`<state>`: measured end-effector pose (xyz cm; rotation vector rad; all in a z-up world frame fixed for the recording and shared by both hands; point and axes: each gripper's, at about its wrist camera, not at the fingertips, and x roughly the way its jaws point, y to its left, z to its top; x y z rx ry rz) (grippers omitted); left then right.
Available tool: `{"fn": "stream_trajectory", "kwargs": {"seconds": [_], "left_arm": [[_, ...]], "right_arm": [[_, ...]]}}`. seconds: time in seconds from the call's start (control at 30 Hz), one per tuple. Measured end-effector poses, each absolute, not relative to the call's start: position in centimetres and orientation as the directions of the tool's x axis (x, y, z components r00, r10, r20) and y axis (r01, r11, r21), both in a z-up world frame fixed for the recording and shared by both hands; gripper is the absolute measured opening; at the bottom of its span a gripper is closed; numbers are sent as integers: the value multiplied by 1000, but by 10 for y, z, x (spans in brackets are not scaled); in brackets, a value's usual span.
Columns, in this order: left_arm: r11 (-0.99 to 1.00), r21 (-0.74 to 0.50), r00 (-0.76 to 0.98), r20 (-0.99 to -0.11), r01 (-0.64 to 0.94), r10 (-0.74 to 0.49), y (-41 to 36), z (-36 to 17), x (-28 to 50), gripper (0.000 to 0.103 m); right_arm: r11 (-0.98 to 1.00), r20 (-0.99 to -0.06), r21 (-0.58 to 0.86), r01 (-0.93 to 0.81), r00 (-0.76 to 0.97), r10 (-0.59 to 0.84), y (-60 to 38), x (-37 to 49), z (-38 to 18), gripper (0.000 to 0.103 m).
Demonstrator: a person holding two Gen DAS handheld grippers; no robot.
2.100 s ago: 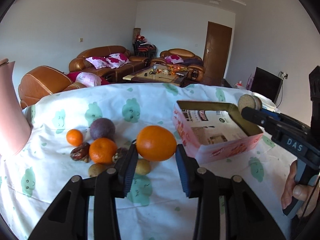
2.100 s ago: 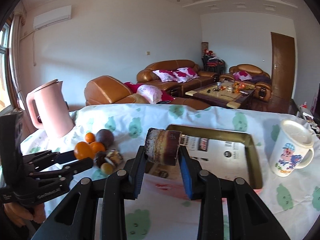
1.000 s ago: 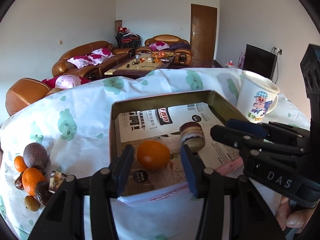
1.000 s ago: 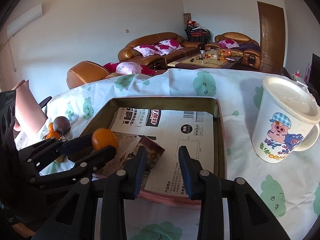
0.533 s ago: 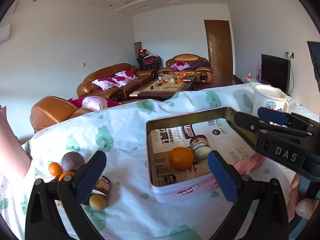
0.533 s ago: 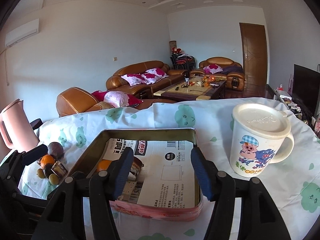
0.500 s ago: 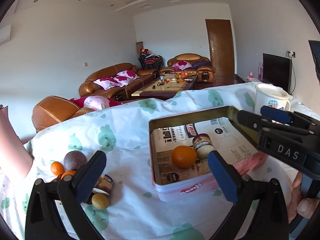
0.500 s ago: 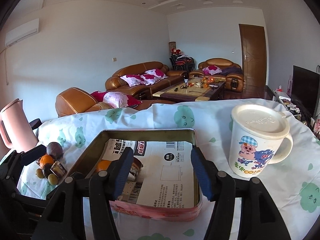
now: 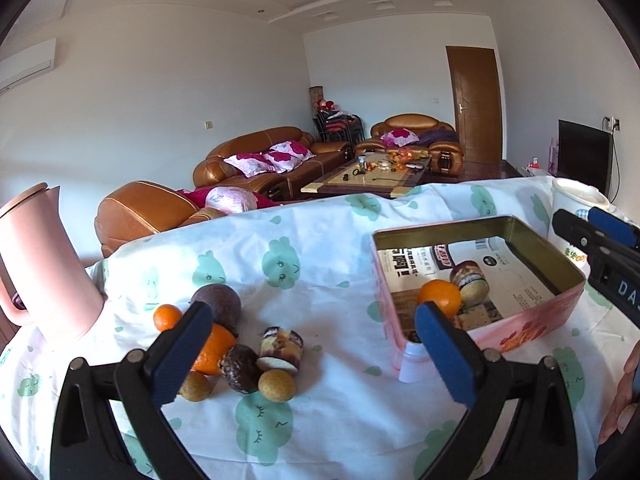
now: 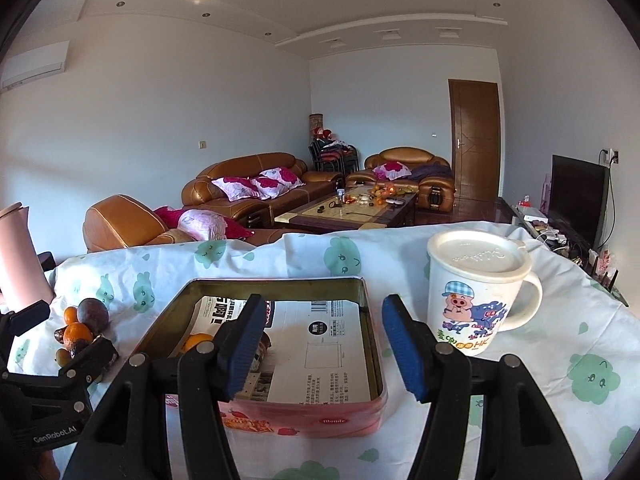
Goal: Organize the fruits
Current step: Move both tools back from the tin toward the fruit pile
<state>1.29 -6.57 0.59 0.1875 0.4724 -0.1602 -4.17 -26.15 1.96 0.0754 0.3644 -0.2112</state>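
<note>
Presently we find the pink tin (image 9: pixel 532 326) holding one orange (image 9: pixel 439 302) beside a small cake (image 9: pixel 470 281), both partly hidden. Left of the tin, the fruit pile (image 9: pixel 236 344) is partly masked by the left gripper (image 9: pixel 314 348), spread wide and empty. The right gripper (image 10: pixel 324 346) likewise gapes empty over the tin.

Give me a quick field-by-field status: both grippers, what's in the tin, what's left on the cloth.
left gripper: open, empty
right gripper: open, empty, over the tin
tin: holds one orange and one cake
pile on cloth: passion fruit, small orange, cake piece, two small round brown fruits, others partly hidden
mug: lidded, right of tin
</note>
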Motion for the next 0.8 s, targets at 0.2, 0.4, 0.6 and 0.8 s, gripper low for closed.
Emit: {"fn": "stream_trajectory", "kwargs": {"seconds": [0.2,0.4,0.6,0.8], "left_arm": [[977,119,863,-496,177,-96,-45,3,18,103],[982,111,858,-508,153,-76,-21,1,20,103],[987,108,849,-527,122,-47,11,-1,27,103],[994,95,832,-554,44,16,62,0,43,103]], "right_arm": [[981,-373,17,191,912,-171,-238,-48,19,62],[987,-414,52,152,903,-117,-214,-46,16,63],[995,-446,57,86,894,-51,-176,-41,13,63],[999,-512,43,-14,858,34,-133,-31,5,63]]}}
